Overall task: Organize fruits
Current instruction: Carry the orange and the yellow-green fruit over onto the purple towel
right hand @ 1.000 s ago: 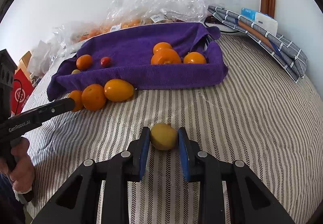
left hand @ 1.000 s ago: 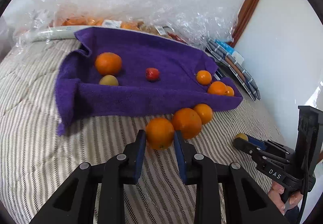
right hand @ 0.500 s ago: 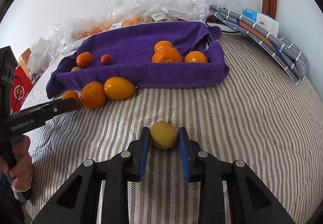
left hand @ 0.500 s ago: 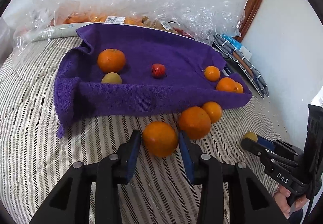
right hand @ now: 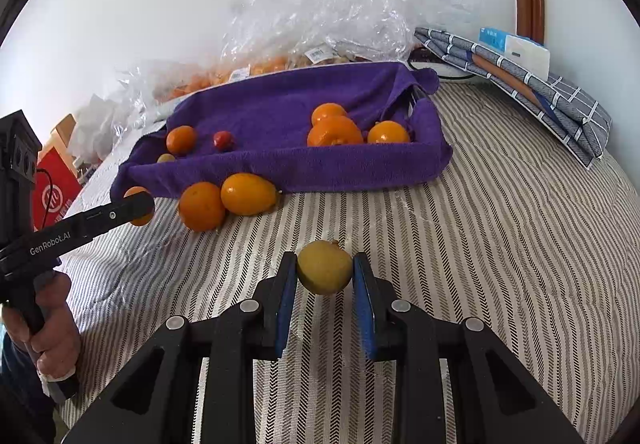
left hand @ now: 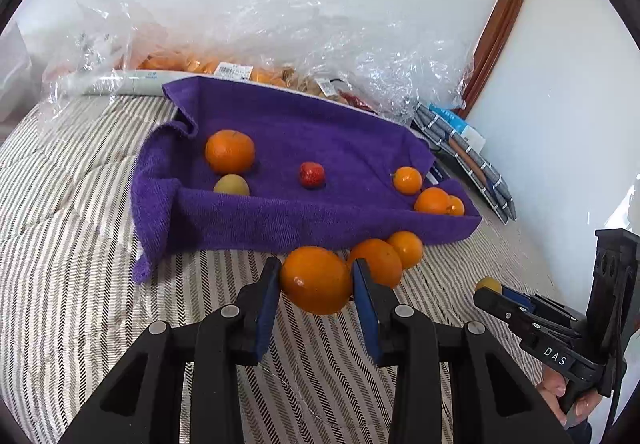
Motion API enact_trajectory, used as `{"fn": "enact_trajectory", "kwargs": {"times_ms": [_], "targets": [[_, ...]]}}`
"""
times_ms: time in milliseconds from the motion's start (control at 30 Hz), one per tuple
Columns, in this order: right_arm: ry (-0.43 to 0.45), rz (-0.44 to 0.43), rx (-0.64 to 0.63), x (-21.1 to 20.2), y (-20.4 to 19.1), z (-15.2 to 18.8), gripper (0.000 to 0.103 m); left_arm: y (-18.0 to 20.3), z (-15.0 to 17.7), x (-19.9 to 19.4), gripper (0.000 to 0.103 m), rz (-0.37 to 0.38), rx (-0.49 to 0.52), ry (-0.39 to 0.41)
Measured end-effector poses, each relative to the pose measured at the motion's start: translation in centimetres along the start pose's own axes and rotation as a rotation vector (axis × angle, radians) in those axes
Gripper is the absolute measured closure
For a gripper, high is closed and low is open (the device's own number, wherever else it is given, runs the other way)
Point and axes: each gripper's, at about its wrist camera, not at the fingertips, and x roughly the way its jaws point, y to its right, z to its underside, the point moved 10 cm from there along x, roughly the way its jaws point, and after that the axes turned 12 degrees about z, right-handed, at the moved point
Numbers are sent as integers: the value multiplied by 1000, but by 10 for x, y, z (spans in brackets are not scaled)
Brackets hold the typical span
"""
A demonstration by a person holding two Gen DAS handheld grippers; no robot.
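Here, the left tool [left hand: 316, 280] is closing on a large orange [left hand: 316, 279], its blue pads bearing on the fruit's two sides, while the right tool [right hand: 325, 269] is gripping a small yellow-green fruit [right hand: 325, 267] at its widest part; both fruits are sitting just above the striped bedcover [right hand: 480, 244]. In the left wrist view the purple towel [left hand: 320, 220] is lying at twelve o'clock from the held orange, already holding several oranges and a small red fruit [left hand: 311, 174]; two more oranges [left hand: 378, 261] are resting at about two o'clock, against the towel's near edge. The orange is looking round, waxy and fairly firm, so it is probably liable to roll or slip; gripping across its middle seems soundest. The yellow-green fruit is likely lighter and softer, wanting gentler pressure.
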Motion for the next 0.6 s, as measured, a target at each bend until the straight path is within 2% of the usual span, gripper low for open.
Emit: {"fn": "enact_trajectory", "kwargs": {"times_ms": [133,300,467,600], "targets": [[11,-12,20,-3,4,-2,75,-7,-5,-7,69,-16,-20,35],[20,-3,11,-12,6,-12,75,-21,-8,-18,69,-33,-72,41],[77,-6,-8,-25,5,-48,75,-27,-28,-33,69,-31,-99,76],[105,9,-7,-16,7,-81,75,-31,-50,-34,69,-55,-83,90]]}}
